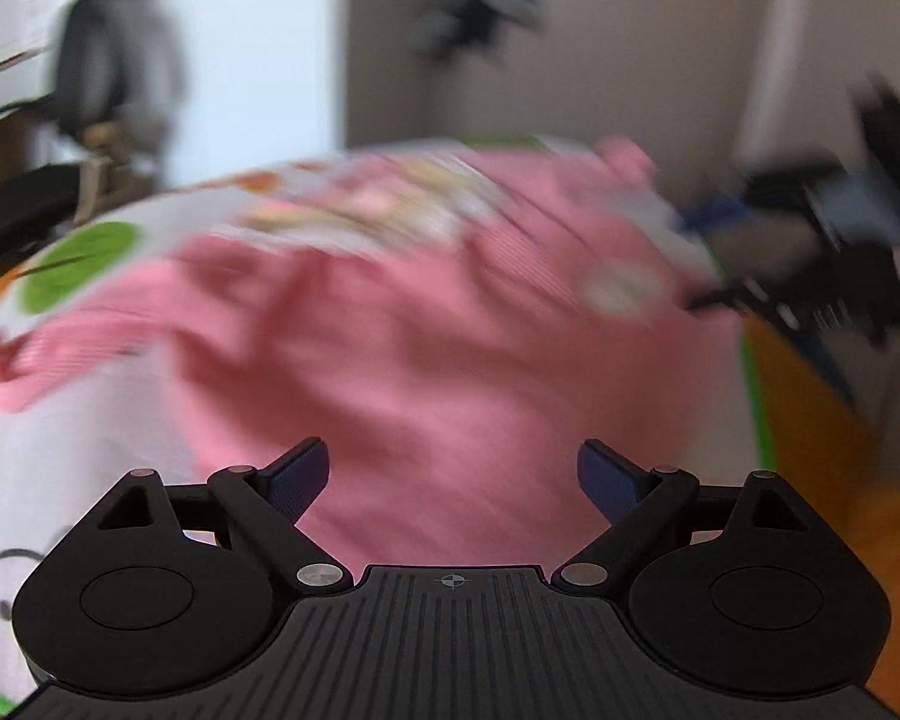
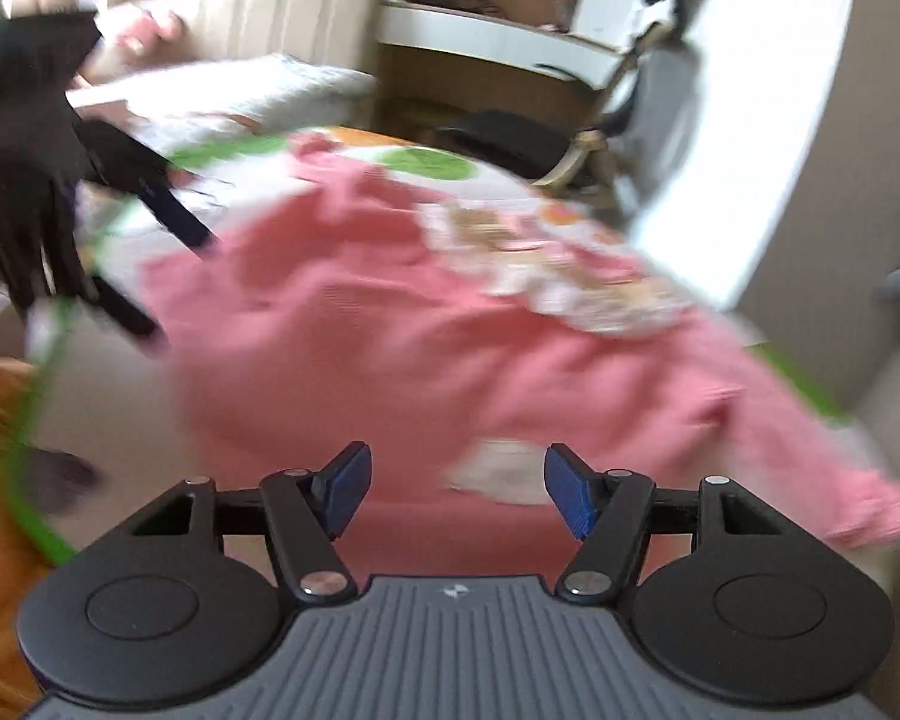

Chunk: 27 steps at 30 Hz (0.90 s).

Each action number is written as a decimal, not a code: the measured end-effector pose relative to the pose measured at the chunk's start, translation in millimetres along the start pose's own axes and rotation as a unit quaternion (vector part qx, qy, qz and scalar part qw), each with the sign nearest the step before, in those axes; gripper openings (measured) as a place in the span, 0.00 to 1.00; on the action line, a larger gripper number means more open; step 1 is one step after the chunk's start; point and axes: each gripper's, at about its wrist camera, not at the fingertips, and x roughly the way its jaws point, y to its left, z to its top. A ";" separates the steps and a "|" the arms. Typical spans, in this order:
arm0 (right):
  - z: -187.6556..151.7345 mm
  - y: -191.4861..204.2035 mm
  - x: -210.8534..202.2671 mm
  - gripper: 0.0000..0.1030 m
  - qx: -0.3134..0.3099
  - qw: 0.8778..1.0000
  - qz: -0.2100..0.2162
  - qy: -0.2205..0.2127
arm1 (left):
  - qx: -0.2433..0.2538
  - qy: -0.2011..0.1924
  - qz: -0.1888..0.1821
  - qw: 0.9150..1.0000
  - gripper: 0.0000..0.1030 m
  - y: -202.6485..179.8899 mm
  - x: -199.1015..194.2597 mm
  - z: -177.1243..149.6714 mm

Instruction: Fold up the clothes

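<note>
Both grippers were empty at this point. Left gripper (image 1: 453, 477) had its jaws spread wide with nothing between the blue pads (image 1: 299, 480), just pink cloth showing through the gap below. Right gripper (image 2: 457, 489) was also apart, though a bit less wide, and nothing was pinched there either.

What they were after is the pink top (image 1: 426, 324), lying spread out and rumpled on a white printed sheet (image 1: 72, 420) with green dots, which covers the work surface. Everything's motion-blurred, so don't ask me for seam details.

The relation that matters: the garment sat straight ahead of and below both grippers, each angled down at it. From the left wrist view, the body of the top filled the middle and one sleeve trailed off to the left edge. In the right wrist view, the other sleeve (image 2: 834, 480) ran out to the lower right, and a pale tag or patch (image 2: 498, 474) sat just ahead of the right pads. So I'd say each hand was nearer its own side of the top, and the long axis ran roughly sleeve to sleeve across both views.

My guess is the next grab would be hem or sleeve on each side.
</note>
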 end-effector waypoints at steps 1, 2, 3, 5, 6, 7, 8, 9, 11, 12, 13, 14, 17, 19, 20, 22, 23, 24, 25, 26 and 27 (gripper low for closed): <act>-2.4 7.2 2.5 0.63 -0.003 1.000 0.019 0.005 | 0.017 0.005 -0.003 1.000 0.91 -12.1 3.7 -3.8; -5.2 15.1 6.0 0.63 -0.022 0.999 0.024 0.014 | 0.031 0.008 -0.008 0.999 0.91 -21.9 7.4 -6.2; -7.8 20.7 9.6 0.63 -0.043 0.999 0.016 0.026 | 0.043 0.007 -0.010 0.999 0.91 -29.4 10.7 -6.8; -9.0 14.8 14.2 0.63 -0.054 0.998 0.001 0.039 | 0.064 0.002 -0.014 0.998 0.91 -41.8 16.1 -5.9; -9.2 10.4 14.5 0.63 -0.051 0.998 -0.002 0.041 | 0.074 -0.002 -0.018 0.997 0.91 -46.2 18.0 -4.5; -7.2 7.3 11.6 0.63 -0.046 0.998 -0.010 0.035 | 0.084 -0.006 -0.021 0.996 0.91 -51.3 19.8 -3.3; -4.5 4.6 7.7 0.63 -0.041 0.999 -0.018 0.027 | 0.096 -0.009 -0.023 0.995 0.91 -57.0 22.4 -2.4; -1.8 1.8 3.7 0.63 -0.036 0.999 -0.027 0.018 | 0.110 -0.012 -0.024 0.994 0.91 -63.0 25.8 -1.5; 3.5 -3.6 -4.1 0.62 -0.027 0.999 -0.044 0.001 | 0.150 -0.010 -0.009 0.989 0.79 -74.0 36.8 -0.9; 6.2 -6.3 -8.0 0.62 -0.022 0.998 -0.052 -0.008 | 0.171 -0.008 0.000 0.985 0.64 -79.4 42.8 -0.6; 9.9 -6.1 -13.2 0.62 -0.024 0.998 -0.052 -0.018 | 0.184 -0.008 0.008 0.983 0.58 -82.5 47.8 -0.8; 14.0 -5.1 -18.8 0.62 -0.028 0.998 -0.049 -0.029 | 0.192 -0.008 0.014 0.981 0.56 -84.3 52.1 -1.2; 26.1 -2.1 -34.8 0.62 -0.037 0.997 -0.035 -0.060 | 0.187 -0.008 0.033 0.982 0.05 -80.3 58.1 6.0; 31.4 -0.7 -44.6 0.62 -0.031 0.997 -0.015 -0.074 | 0.159 -0.020 0.038 0.986 0.05 -70.2 54.9 17.4; 32.5 0.3 -47.0 0.62 -0.024 0.997 0.000 -0.077 | 0.138 -0.027 0.034 0.990 0.05 -63.0 50.6 25.3; 31.8 7.0 -47.5 0.62 -0.015 0.996 0.042 -0.075 | 0.105 -0.056 0.036 0.992 0.05 -48.6 37.2 42.8; 30.1 13.4 -42.2 0.62 -0.007 0.995 0.071 -0.068 | 0.088 -0.072 0.036 0.993 0.05 -41.4 29.4 51.4; 28.0 20.6 -34.8 0.63 0.000 0.994 0.095 -0.057 | 0.072 -0.088 0.035 0.993 0.05 -34.1 22.0 59.8; 25.4 29.4 -25.7 0.63 0.000 0.993 0.111 -0.045 | 0.055 -0.104 0.034 0.993 0.05 -26.7 14.6 68.2; 22.1 41.5 -16.2 0.62 -0.011 0.993 0.116 -0.033 | 0.039 -0.116 0.029 0.992 0.05 -20.3 8.7 75.5; 19.9 51.6 -8.8 0.61 -0.028 0.994 0.106 -0.028 | 0.025 -0.126 0.024 0.991 0.05 -15.2 3.7 81.0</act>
